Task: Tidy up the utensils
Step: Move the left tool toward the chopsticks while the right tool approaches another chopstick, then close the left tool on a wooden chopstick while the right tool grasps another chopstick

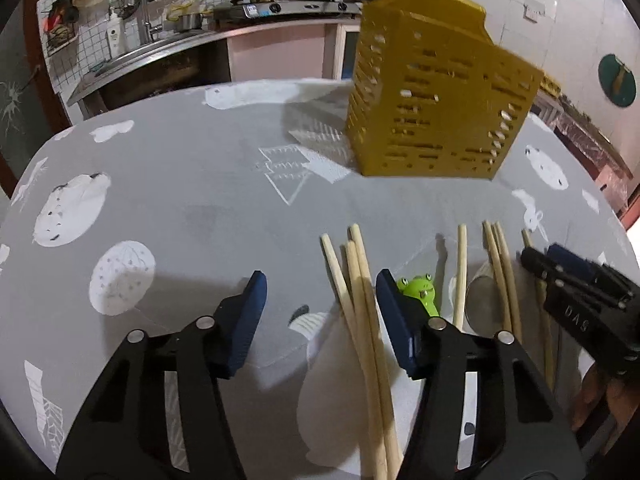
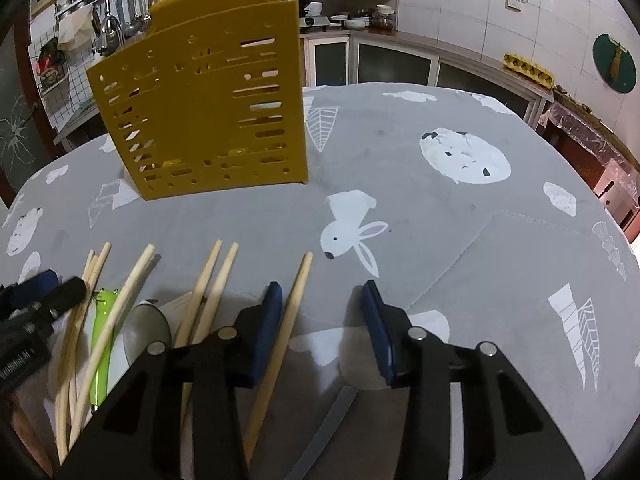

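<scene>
A yellow slotted utensil holder (image 1: 436, 100) stands upright on the grey printed tablecloth (image 1: 180, 200); it also shows in the right wrist view (image 2: 208, 112). Several wooden chopsticks (image 1: 360, 304) lie loose near the table's front, with a green frog-handled utensil (image 1: 420, 290) and a metal spoon (image 1: 482, 300) among them. My left gripper (image 1: 320, 296) is open, low over the cloth, with chopsticks lying between its fingers. My right gripper (image 2: 320, 304) is open, with one chopstick (image 2: 292, 312) between its fingers. The frog utensil (image 2: 102, 332) and spoon bowl (image 2: 146, 332) lie to its left.
A flat grey handle (image 2: 324, 432) lies under my right gripper. My right gripper (image 1: 580, 292) shows at the left wrist view's right edge, and my left gripper (image 2: 36, 312) at the right wrist view's left edge. A kitchen counter with a stove (image 1: 280, 8) stands behind the table.
</scene>
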Demonstrator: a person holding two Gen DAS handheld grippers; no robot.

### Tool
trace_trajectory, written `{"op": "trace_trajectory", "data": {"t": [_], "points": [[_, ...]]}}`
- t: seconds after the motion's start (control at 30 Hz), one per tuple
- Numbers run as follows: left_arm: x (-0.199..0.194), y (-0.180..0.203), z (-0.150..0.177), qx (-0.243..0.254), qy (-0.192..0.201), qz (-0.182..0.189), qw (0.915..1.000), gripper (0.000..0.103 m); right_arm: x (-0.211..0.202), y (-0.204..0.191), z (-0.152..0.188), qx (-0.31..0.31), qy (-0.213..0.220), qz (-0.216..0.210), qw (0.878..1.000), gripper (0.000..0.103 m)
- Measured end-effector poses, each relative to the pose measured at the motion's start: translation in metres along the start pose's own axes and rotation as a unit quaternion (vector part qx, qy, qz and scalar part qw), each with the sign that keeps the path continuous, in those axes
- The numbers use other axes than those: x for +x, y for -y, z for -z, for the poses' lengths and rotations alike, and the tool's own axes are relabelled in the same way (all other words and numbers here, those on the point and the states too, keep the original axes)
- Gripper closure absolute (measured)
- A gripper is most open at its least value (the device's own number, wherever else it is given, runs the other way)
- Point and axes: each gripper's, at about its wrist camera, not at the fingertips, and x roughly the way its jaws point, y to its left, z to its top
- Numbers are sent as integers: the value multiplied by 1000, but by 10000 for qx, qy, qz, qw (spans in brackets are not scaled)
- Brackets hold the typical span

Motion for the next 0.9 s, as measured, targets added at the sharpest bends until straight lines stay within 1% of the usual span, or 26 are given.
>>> {"op": "trace_trajectory", "data": {"t": [0.1, 0.23, 0.47, 0.57, 0.67, 0.73, 0.87, 0.9], "points": [[2, -1, 0, 39, -26, -67, 10000, 47, 0, 0, 1, -54, 13, 13, 10000, 61], [7, -1, 1, 40, -163, -40, 9999, 59, -1, 0, 1, -36, 14, -7, 10000, 61], [11, 3, 6, 169, -231, -205, 9994, 60, -1, 1, 1, -43, 20, -9, 10000, 61], [10, 4, 6, 173, -225, -206, 9994, 64, -2, 1, 1, -49, 15, -17, 10000, 61], [11, 5, 6, 163, -222, -214, 9994, 68, -2, 1, 1, -75, 12, -9, 10000, 61], [11, 5, 5, 160, -240, -189, 9994, 74, -2, 0, 1, -96, 9, -11, 10000, 61], [10, 4, 4, 83, -280, -145, 9995, 78, -1, -1, 1, -97, -6, -56, 9999, 61], [10, 3, 3, 62, -282, -127, 9995, 80, -1, 0, 0, -83, -12, -90, 9999, 63]]}}
